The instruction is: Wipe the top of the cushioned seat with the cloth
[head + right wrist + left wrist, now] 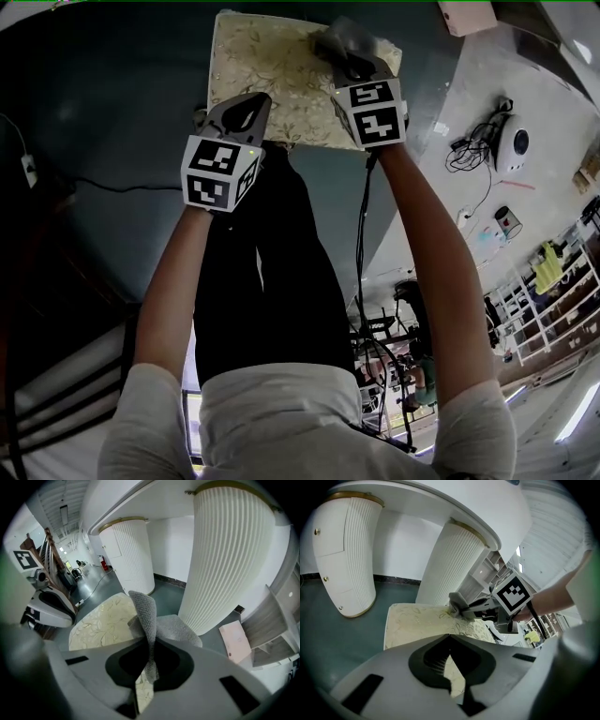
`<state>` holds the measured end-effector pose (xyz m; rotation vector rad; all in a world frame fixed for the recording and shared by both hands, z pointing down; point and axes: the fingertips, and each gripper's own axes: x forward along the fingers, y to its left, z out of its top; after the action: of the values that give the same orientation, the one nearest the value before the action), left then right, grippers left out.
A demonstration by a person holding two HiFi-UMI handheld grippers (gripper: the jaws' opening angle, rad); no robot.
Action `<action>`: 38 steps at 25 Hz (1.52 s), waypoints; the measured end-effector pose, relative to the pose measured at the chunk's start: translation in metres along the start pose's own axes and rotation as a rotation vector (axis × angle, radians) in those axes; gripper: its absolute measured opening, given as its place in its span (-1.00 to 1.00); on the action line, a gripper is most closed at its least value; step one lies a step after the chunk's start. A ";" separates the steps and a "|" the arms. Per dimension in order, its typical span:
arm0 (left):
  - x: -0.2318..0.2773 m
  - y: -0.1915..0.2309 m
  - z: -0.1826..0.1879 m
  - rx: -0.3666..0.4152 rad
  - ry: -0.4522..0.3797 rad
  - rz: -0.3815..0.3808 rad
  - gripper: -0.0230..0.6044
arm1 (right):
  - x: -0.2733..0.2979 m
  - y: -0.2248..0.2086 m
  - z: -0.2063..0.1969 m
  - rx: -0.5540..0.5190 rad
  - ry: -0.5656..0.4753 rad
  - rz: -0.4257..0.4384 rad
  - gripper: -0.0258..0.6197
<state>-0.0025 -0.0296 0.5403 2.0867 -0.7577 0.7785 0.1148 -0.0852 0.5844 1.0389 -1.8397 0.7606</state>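
Observation:
The cushioned seat (pixel 267 70) has a cream top with a leaf pattern and stands on the dark floor in front of me. My right gripper (pixel 351 58) is over the seat's far right corner, shut on a grey cloth (pixel 339 39). In the right gripper view the cloth (pixel 146 616) sticks up from between the jaws and droops toward the seat (pixel 101 620). My left gripper (pixel 246 105) hovers at the seat's near edge, jaws shut with nothing between them. The left gripper view shows the seat (pixel 419 620) and the cloth (pixel 458 605) in the right gripper.
Two white fluted pillars (pixel 349 559) (pixel 452 564) rise just behind the seat. A pink box (pixel 236 641) lies on the floor to the right. Cables and a white device (pixel 511 141) lie on the pale floor at right. My legs (pixel 267 272) stand close to the seat's near edge.

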 end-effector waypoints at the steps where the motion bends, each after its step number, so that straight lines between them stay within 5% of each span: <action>1: 0.001 -0.002 -0.001 0.002 0.003 -0.002 -0.88 | -0.001 0.001 -0.002 0.005 -0.003 0.004 -0.86; 16: -0.001 -0.009 -0.008 0.046 0.021 -0.021 -0.88 | -0.015 0.044 -0.038 0.085 -0.017 0.078 -0.86; 38: -0.007 -0.023 -0.056 0.074 0.059 -0.036 -0.88 | -0.031 0.089 -0.087 0.166 -0.052 0.053 -0.86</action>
<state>-0.0055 0.0297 0.5539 2.1271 -0.6669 0.8559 0.0789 0.0376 0.5869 1.1281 -1.8793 0.9394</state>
